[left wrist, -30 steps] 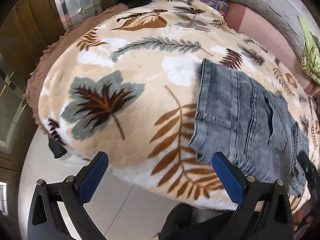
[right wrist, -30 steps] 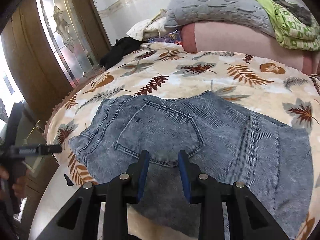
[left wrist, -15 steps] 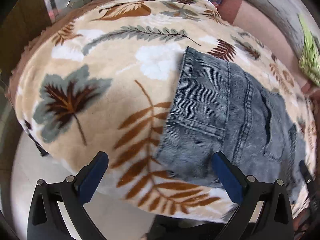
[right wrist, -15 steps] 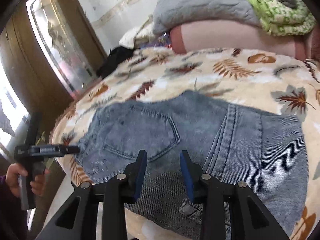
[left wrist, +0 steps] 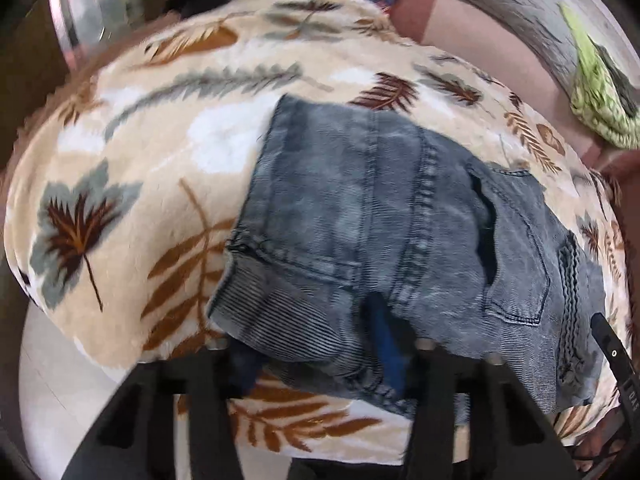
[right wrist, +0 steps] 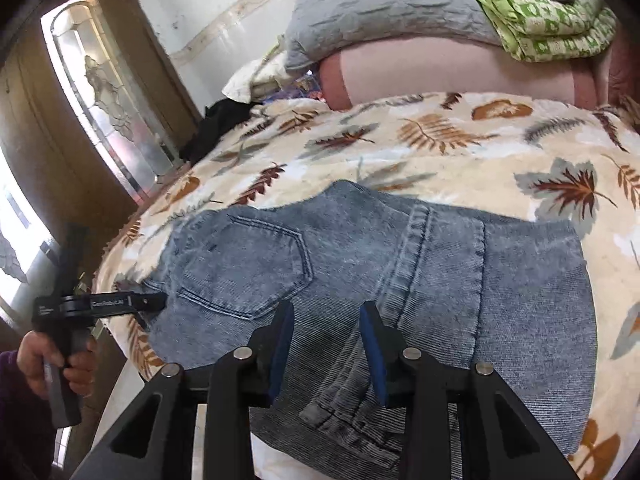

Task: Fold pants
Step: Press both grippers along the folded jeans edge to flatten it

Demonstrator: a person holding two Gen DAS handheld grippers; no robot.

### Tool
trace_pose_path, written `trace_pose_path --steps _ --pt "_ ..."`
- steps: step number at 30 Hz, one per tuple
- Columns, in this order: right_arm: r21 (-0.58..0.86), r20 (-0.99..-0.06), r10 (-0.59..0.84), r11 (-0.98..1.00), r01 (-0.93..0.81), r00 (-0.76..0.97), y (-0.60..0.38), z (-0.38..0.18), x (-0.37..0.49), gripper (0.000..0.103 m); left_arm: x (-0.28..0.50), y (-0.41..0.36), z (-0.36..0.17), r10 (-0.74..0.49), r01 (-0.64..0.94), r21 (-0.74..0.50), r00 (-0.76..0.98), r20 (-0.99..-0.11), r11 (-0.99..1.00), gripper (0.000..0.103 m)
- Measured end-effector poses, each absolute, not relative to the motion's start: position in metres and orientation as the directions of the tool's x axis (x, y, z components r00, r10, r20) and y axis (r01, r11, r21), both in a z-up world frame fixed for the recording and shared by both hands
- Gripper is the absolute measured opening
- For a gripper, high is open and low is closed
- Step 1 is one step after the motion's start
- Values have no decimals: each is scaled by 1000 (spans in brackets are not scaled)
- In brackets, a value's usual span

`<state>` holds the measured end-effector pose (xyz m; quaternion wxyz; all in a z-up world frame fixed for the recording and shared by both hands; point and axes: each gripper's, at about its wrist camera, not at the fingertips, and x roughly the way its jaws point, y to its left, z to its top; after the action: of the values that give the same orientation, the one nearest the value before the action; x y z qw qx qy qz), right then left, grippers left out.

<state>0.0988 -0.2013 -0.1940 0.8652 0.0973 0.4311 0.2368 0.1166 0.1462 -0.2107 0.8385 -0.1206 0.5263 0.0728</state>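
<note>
Left claw (left wrist: 316, 354) is closing around the jeans' (left wrist: 384, 216) 6 o'clock hem; right claw (right wrist: 326, 354), part-open, straddles denim, grip unclear.

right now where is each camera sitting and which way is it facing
Left wrist: on the left gripper, angled steeply down at the waistband corner of the jeans on the leaf-print blanket; its own jaws are closing with denim between them.
Right wrist: on the right gripper, looking across the bed toward the grey pillow; its own fingers straddle a denim fold, and the person's hand holds the other gripper at left.
Shared: jeans, blanket, green cloth.
</note>
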Motion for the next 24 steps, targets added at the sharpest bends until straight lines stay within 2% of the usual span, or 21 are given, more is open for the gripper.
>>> trace_pose_path --steps 3,4,8,12,17,19,24 --pt "391 -691 501 865 -313 521 -207 -192 97 37 119 148 -207 37 -273 -97 446 -894 957 27" --pt "396 -684 506 863 -315 526 -208 -190 96 37 120 147 -204 43 -272 -90 446 -894 958 24" --pt "407 -681 514 858 -314 522 -207 -189 95 37 116 150 -188 42 -247 -84 465 -884 965 20" --pt "402 -683 513 858 -318 519 -203 -190 95 37 109 163 -185 0 -245 -127 462 -887 961 23" --pt "403 -684 513 858 -318 519 -201 -191 94 37 100 190 -201 -47 -322 -203 431 -901 925 64" --pt "400 -688 512 859 -319 515 -198 -192 95 37 93 196 -203 -61 -335 -226 438 -897 915 70" --pt "395 -693 519 854 -339 500 -186 -195 97 37 77 205 -204 -118 -373 -300 440 -890 878 77"
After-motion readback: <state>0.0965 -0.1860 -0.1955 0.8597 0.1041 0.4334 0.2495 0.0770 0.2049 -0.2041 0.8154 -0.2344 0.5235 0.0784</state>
